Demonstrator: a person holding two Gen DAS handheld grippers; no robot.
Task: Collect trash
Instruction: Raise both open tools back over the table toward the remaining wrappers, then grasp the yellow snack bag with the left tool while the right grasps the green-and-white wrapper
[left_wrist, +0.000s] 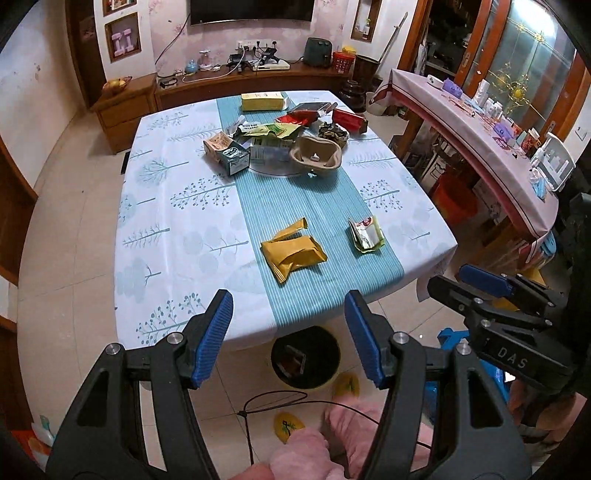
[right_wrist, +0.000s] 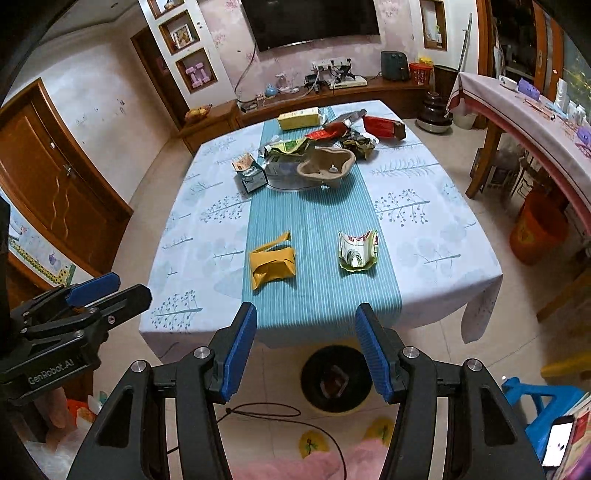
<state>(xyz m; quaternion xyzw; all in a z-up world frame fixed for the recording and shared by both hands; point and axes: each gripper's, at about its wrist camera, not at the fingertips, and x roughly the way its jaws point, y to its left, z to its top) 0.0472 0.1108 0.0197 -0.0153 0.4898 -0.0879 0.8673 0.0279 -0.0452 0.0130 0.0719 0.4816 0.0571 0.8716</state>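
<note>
Left wrist view. Left gripper (left_wrist: 288, 336): fingers apart, nothing between them, held above the near edge of the tabletop (left_wrist: 177, 229). Right gripper (left_wrist: 476, 284), seen side-on at the right: fingers apart, empty. Yellow wrapper (left_wrist: 293, 253): crumpled foil-like packet on the striped centre band, near the near edge. Green-and-white wrapper (left_wrist: 365, 234): opened sachet, just right of the yellow one, apart from it. Heap of boxes, packets and a pulp cup tray (left_wrist: 316, 153) toward the far edge. Black bin (left_wrist: 304, 356) on the floor below the near edge, something dark inside.

Right wrist view. Right gripper (right_wrist: 306, 350): fingers apart, empty. Yellow wrapper (right_wrist: 272, 263) left of centre, green-and-white wrapper (right_wrist: 357, 251) right of centre, bin (right_wrist: 336, 380) directly below.

Handling, by judgement: both wrappers look light, thin, crushable, probably slick; a pinch across a raised crumpled fold should hold better than a flat edge. Not fragile.
</note>
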